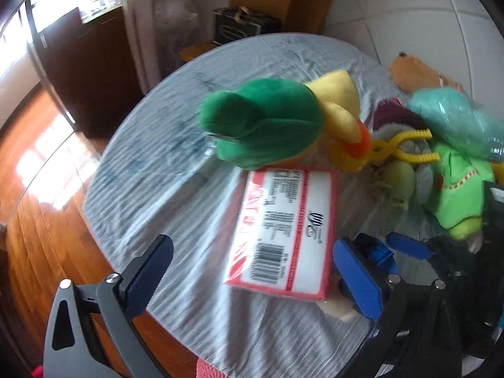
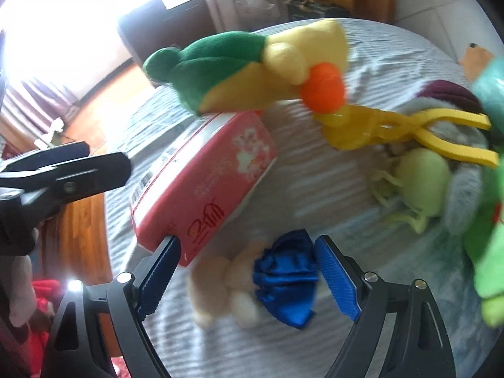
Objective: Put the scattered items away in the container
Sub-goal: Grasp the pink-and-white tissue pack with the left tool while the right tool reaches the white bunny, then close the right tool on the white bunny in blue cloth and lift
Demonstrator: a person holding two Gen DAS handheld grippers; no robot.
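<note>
Two tools stand apart: the left tool [image 1: 252,271] spans the red box [image 1: 283,230], the right tool [image 2: 249,271] straddles the blue-skirted doll [image 2: 255,286], perhaps to grab them.

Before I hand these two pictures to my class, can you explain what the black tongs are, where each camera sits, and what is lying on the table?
A person holds one pair of tongs in each hand, with a camera on each looking along its fingers. The left tongs are open over a red tissue pack. The right tongs are open around a small doll in a blue dress, not gripping it. On the grey-clothed round table lie a green and yellow plush bird, a yellow plastic clamp and a heap of plush toys. No container shows.
</note>
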